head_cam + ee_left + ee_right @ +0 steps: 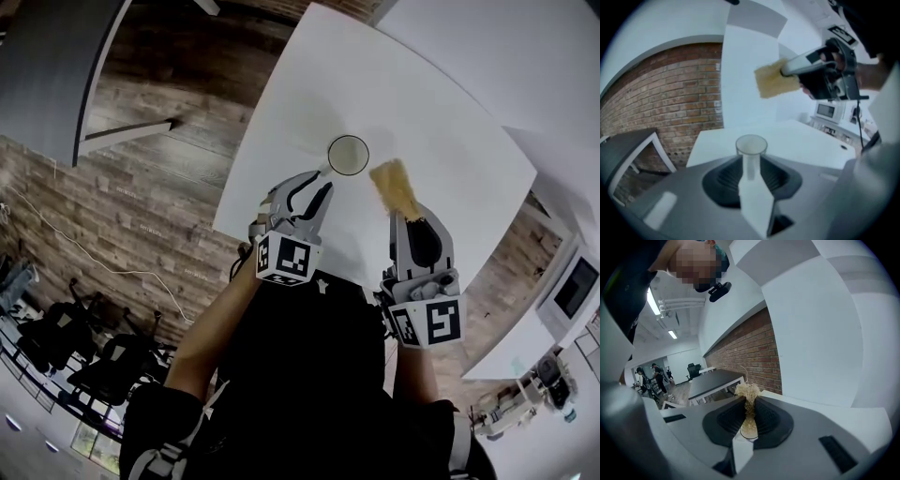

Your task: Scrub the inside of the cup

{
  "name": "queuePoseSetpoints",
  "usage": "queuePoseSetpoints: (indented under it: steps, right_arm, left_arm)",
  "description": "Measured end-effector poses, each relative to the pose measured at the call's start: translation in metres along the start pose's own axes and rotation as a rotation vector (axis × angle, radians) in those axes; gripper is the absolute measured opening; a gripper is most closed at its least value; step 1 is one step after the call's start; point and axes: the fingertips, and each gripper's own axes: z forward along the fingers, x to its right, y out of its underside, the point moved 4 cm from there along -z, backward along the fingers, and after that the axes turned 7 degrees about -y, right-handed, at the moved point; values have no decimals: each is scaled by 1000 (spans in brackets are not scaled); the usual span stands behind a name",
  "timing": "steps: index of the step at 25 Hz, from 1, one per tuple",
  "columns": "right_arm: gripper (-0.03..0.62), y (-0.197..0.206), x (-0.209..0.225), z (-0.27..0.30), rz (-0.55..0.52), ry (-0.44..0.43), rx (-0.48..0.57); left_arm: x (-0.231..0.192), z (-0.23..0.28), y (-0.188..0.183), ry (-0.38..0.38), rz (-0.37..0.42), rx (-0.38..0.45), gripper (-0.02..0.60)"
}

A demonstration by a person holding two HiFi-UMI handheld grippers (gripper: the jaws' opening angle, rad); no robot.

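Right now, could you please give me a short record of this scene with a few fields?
cup: upright on the table, looks empty, not gripped
left gripper: open, jaws right by the cup, pads not pressing on it
right gripper: shut on sponge
sponge: yellow, held in the air beside the cup, not yet inside it
scrubbing: not yet begun

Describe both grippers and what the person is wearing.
Left gripper and right gripper: grey shells with black ribbed inner faces. Each has a white cube at its rear, printed with black square markers. The person wears a black top.
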Motion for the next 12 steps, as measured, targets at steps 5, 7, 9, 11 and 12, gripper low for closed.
queuePoseSetpoints:
  steps: [5, 7, 9, 11, 12]
  right_arm:
    - [31, 8, -4, 17, -40, -66, -69]
    - [31, 10, -1, 24, -69, -69, -102]
    - [31, 16, 3, 33, -117, -69, -165]
    - [31, 21, 4, 44, -164, -82, -231]
    - [31, 23, 4, 50, -184, -96, -255]
  left_arm:
    - [2, 18, 15, 17, 23, -38, 109]
    - [2, 25, 17, 14, 45, -44, 109]
    - [4, 30, 19, 14, 71, -55, 107]
    - [3, 33, 20, 13, 76, -58, 82]
    - [2, 33, 20, 12, 71, -56, 67]
